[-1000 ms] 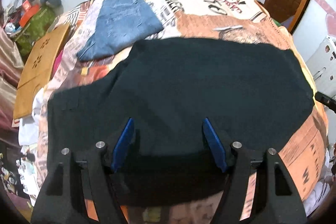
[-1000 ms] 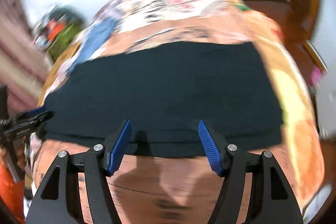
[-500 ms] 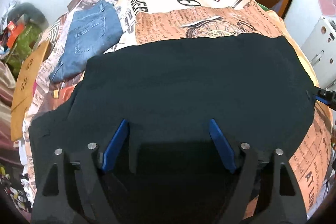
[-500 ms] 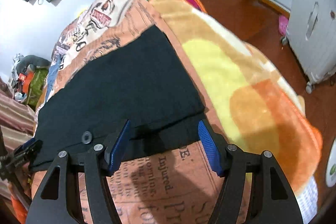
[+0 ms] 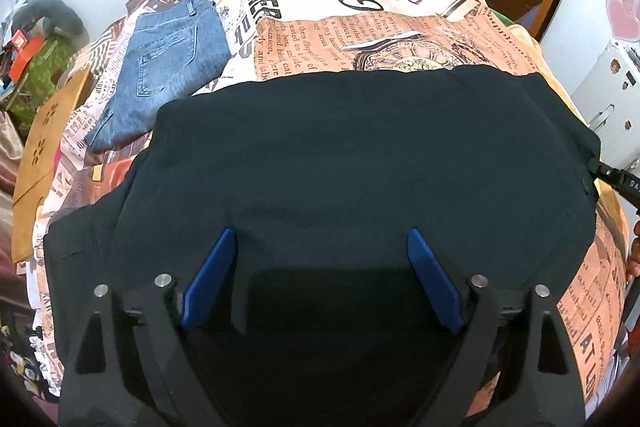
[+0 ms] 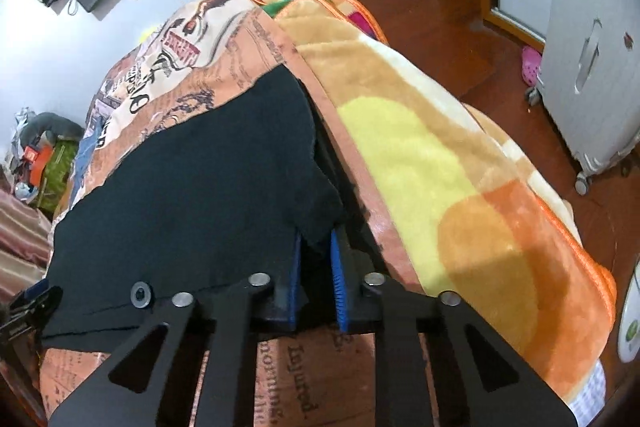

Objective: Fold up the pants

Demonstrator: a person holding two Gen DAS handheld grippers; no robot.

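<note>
Black pants (image 5: 360, 155) lie spread flat across the bed, also seen in the right wrist view (image 6: 192, 187). My left gripper (image 5: 322, 251) is open, its blue pads hovering over the near part of the pants. My right gripper (image 6: 316, 247) is shut on the pants' waistband corner at the bed's right side, cloth pinched between its blue pads. A button (image 6: 141, 293) shows on the waistband. The right gripper's tip (image 5: 616, 179) shows at the right edge of the left wrist view.
Folded blue jeans (image 5: 168, 59) lie at the far left of the bed on a newspaper-print cover (image 5: 360, 7). A yellow-orange blanket (image 6: 440, 167) hangs off the right side. A white cabinet (image 6: 592, 47) stands on the wooden floor. Clutter (image 5: 32, 47) sits left of the bed.
My right gripper has closed on the waistband corner; half a second ago it was open just before it. My left gripper stayed open and shifted slightly forward over the pants.
</note>
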